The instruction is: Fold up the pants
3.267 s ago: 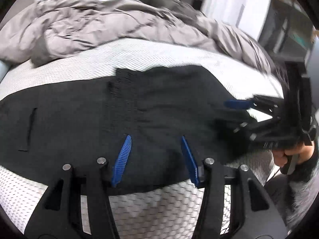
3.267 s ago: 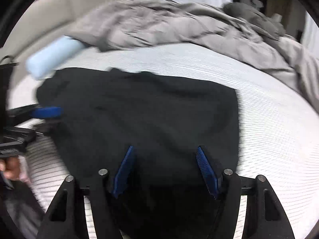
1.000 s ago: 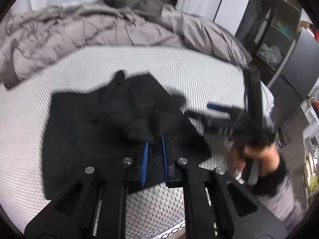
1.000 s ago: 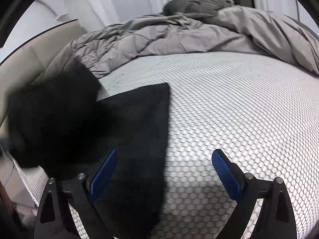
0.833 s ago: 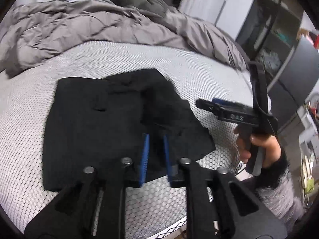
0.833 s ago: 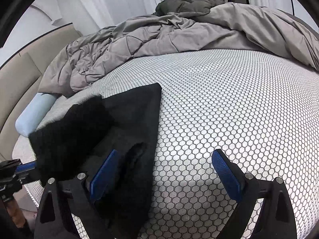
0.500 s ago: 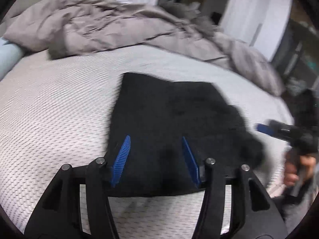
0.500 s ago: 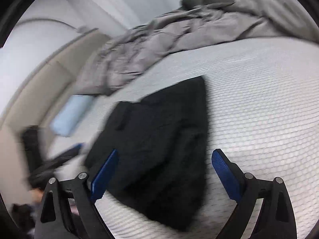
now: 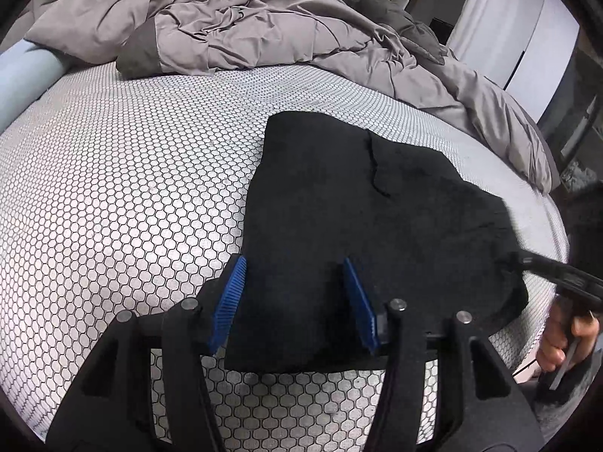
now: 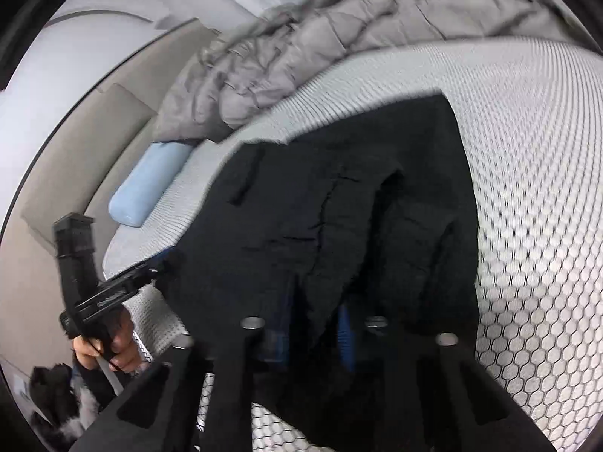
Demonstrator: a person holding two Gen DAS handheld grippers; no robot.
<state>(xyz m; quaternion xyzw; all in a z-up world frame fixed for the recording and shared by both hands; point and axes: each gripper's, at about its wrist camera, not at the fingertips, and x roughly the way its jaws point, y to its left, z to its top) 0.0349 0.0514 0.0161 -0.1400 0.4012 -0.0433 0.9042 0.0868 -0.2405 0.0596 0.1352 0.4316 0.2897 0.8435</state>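
The black pants (image 9: 361, 203) lie folded in a rough bundle on the honeycomb-patterned mattress (image 9: 124, 196), near its front edge. My left gripper (image 9: 294, 297) is open, its blue pads either side of the bundle's near left corner, just above the cloth. In the right wrist view the pants (image 10: 339, 207) fill the middle. My right gripper (image 10: 314, 335) is shut on a raised fold of the pants at their near edge; cloth hides most of its blue pads. The left gripper also shows in the right wrist view (image 10: 150, 275), at the pants' left edge.
A rumpled grey duvet (image 9: 241, 26) covers the far side of the bed. A light blue bolster (image 10: 150, 184) lies at the left against the beige headboard (image 10: 79, 158). A white wardrobe (image 9: 527, 37) and dark shelving stand at the right. The mattress edge is close in front.
My left gripper let go of the pants and opened, with the bundle now lying flat. My right gripper, open a moment ago, swung over and closed on the pants' near edge.
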